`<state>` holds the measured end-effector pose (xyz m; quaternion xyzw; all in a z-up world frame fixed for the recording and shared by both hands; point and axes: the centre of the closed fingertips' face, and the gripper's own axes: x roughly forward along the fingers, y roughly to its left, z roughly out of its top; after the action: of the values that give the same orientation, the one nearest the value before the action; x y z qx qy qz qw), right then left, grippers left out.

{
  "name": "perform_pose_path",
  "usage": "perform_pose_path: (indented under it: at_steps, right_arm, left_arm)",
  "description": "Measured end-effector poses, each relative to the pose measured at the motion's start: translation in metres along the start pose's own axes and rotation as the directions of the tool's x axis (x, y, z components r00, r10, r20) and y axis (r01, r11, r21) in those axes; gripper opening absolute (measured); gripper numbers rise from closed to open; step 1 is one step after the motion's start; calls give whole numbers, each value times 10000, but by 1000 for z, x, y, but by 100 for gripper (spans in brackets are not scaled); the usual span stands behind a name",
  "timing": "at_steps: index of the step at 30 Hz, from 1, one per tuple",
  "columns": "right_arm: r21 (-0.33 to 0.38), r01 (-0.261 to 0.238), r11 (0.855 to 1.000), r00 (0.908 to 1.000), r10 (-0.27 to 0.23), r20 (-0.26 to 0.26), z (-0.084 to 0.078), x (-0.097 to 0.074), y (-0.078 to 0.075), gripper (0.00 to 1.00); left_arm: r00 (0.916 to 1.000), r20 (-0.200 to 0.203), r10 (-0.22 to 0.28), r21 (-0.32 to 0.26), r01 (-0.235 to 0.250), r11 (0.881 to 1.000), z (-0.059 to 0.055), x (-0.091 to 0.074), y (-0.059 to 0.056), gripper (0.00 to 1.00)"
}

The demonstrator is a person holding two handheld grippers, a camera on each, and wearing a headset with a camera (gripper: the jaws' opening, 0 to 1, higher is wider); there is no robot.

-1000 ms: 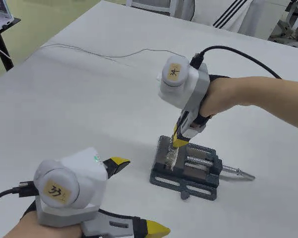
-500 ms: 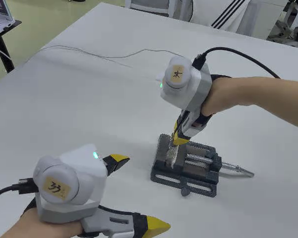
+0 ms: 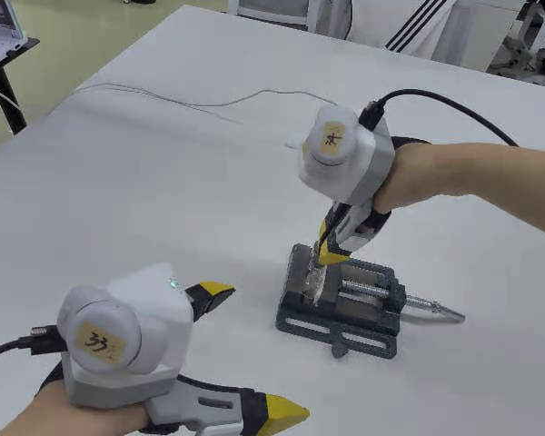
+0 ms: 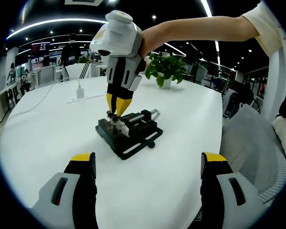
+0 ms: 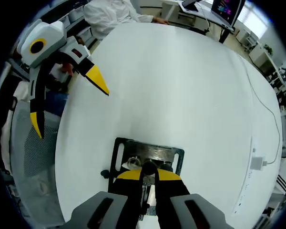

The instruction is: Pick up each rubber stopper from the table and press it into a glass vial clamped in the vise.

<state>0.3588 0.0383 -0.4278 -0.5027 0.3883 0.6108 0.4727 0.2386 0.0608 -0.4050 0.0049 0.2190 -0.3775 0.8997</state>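
Observation:
A dark metal vise [image 3: 341, 307] stands on the white table, with a small glass vial [image 3: 313, 285] clamped upright in its jaws. My right gripper [image 3: 324, 259] points straight down over the vial. In the right gripper view its yellow tips [image 5: 149, 174] are shut on a dark rubber stopper [image 5: 149, 168] just above the vise [image 5: 126, 145]. My left gripper [image 3: 252, 352] hovers low at the near left, open and holding nothing. The left gripper view has its own wide-apart jaws [image 4: 148, 160] in front, with the vise [image 4: 133, 136] and the right gripper [image 4: 118, 104] ahead.
A thin white cable [image 3: 191, 102] runs across the far side of the table to a white adapter [image 4: 80, 91]. The vise's screw handle [image 3: 433, 312] sticks out to the right. A potted plant [image 4: 164, 69] stands at the table's far end and a grey chair [image 4: 257, 143] beside it.
The right gripper has stayed over the vial in the vise, its body shifting slightly right. The left gripper has hardly moved and remains open.

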Motion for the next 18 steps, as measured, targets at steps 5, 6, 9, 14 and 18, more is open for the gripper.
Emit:
perform_pose_path:
  at_steps: [5,6,9,14,18]
  right_arm:
    - [150,114,9998,9982,-122,587,0,-5,5,15]
    - [136,111,9998,9978,-120,649,-1,-6,7,18]
    - [248,145,9996,9945,-170,1037,-2,-6,13,30]
    - [485,258,9985,9905,-321,1340,-6,-4,19,43]
    - [346,410,9986,9878,-457,1489,-9,-6,26,53]
  left_arm:
    - [10000,-8,-17,0,17,10000,-1,0,0,90]
    - [10000,-16,-26,7,26,10000,-1,0,0,90]
    - [10000,-21,-51,15,51,10000,-1,1,-1,90]
    - [10000,-23,-65,18,66,10000,-1,2,-1,90]
    - [10000,-20,-80,44,80,10000,-1,1,-1,90]
